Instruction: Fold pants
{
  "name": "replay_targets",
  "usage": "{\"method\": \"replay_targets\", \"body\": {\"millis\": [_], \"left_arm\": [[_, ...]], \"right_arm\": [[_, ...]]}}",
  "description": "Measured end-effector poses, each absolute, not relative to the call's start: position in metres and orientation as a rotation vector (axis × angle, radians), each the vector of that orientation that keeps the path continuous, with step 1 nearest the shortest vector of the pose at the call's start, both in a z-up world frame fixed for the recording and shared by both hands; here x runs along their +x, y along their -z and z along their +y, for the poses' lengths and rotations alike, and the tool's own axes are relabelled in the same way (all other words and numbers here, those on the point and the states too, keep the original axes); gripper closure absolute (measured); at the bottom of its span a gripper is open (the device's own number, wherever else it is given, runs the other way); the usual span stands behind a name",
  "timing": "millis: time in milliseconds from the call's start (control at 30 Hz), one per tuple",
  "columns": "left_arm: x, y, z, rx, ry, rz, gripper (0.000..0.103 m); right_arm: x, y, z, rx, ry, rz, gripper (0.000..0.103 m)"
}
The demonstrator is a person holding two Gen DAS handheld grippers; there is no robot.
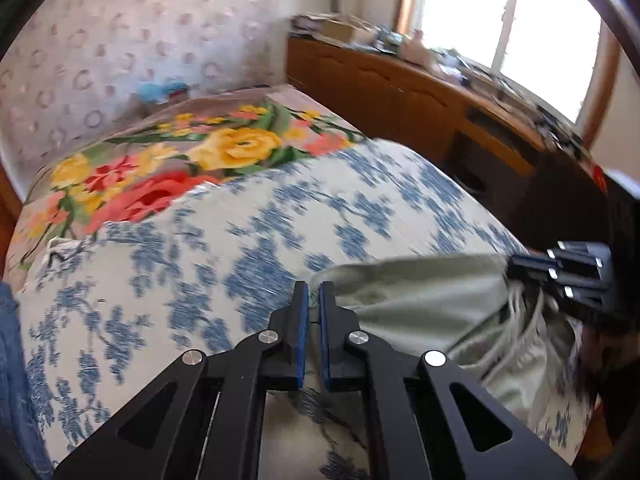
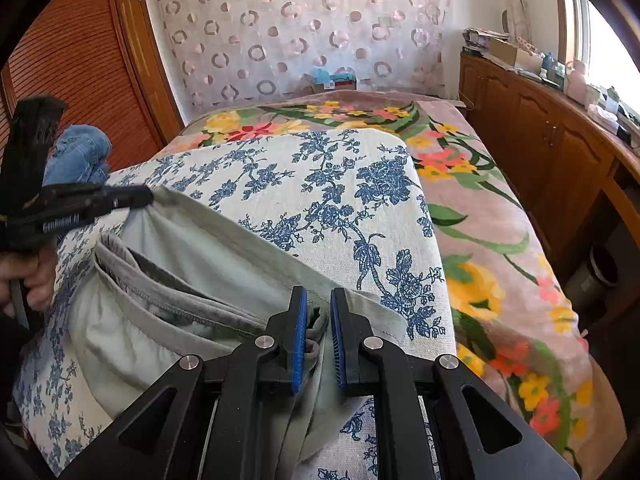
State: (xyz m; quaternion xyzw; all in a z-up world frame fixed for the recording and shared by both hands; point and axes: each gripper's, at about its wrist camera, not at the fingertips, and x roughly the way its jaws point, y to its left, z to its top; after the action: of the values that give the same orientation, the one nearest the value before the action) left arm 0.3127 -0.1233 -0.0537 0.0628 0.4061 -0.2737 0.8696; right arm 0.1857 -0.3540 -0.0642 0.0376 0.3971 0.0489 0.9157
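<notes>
Pale green pants (image 2: 180,252) lie crumpled on a blue-flowered cloth (image 2: 320,168), with the waistband opening facing me. My right gripper (image 2: 319,296) is shut on a fold of the waistband, and the fabric shows between its blue pads (image 2: 299,340). My left gripper (image 2: 146,197) comes in from the left and pinches the far corner of the pants, which tents up to its tip. In the left wrist view the left gripper (image 1: 314,290) has its jaws almost together on the edge of the pants (image 1: 420,304). The right gripper (image 1: 514,266) grips the other side there.
The cloth covers a bed with a bright floral blanket (image 2: 500,280). A long wooden cabinet (image 2: 540,140) with clutter on top runs along the right. Blue jeans (image 2: 80,152) lie heaped at the left edge. A hand (image 2: 36,280) holds the left gripper's handle.
</notes>
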Motion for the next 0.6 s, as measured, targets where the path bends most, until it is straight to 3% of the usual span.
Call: {"method": "replay_targets", "body": {"millis": [200,300,367,600], "left_arm": [[0.317,0.056,-0.116,0.122,0.543,0.884,0.093],[0.313,0.055,-0.112,0.113,0.556,0.895,0.077],[0.305,0.052,-0.110,0.105,0.575,0.881,0.058],[0.277,0.041,-0.106,0.086,0.618,0.846,0.055]], "right_arm": [[0.184,0.063,-0.353,0.072,-0.098,0.814,0.091],[0.181,0.060,-0.355,0.074,-0.094,0.801,0.091],[0.176,0.054,-0.359,0.096,-0.085,0.786,0.091],[0.156,0.036,-0.372,0.121,-0.061,0.759,0.076]]}}
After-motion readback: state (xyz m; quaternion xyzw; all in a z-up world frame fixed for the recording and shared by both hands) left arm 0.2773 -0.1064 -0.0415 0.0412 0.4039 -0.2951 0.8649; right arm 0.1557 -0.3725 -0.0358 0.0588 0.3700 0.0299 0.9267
